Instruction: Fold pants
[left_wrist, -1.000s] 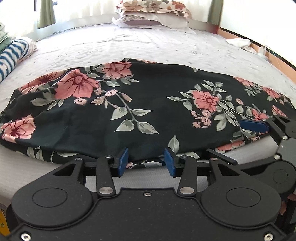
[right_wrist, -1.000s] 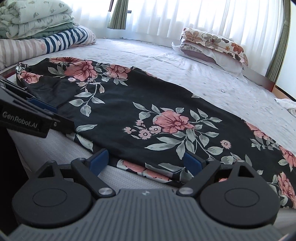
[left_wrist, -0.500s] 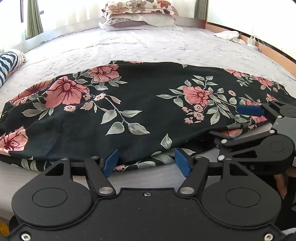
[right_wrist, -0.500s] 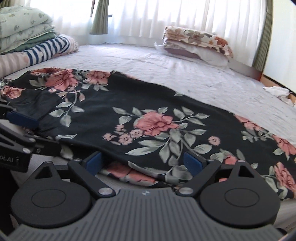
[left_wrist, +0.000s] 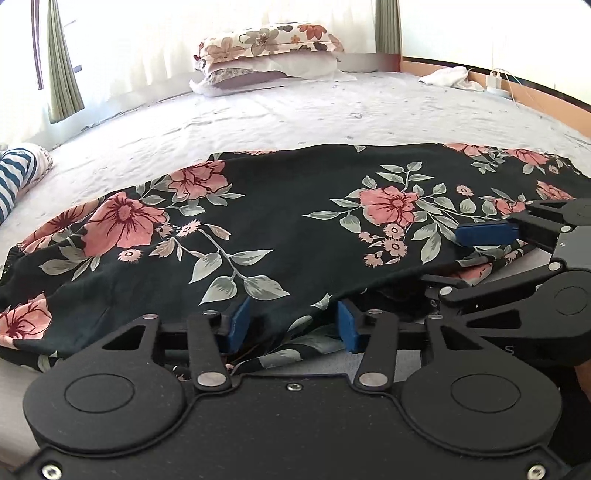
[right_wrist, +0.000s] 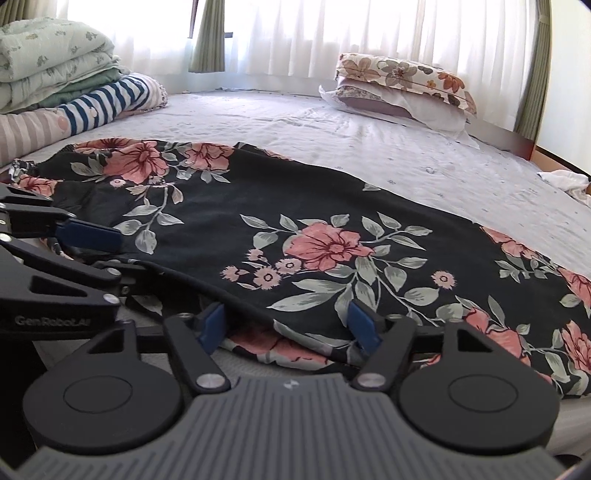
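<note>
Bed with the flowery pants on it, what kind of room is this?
Most likely a bedroom: the pants lie on a big bed, with stacked pillows at its head and curtains behind.

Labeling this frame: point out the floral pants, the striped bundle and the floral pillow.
floral pants (left_wrist: 295, 236), left wrist view, flat black middle.
striped bundle (right_wrist: 107, 99), right wrist view, blue-and-white striped side.
floral pillow (right_wrist: 402, 79), right wrist view, top pillow's patterned face.
</note>
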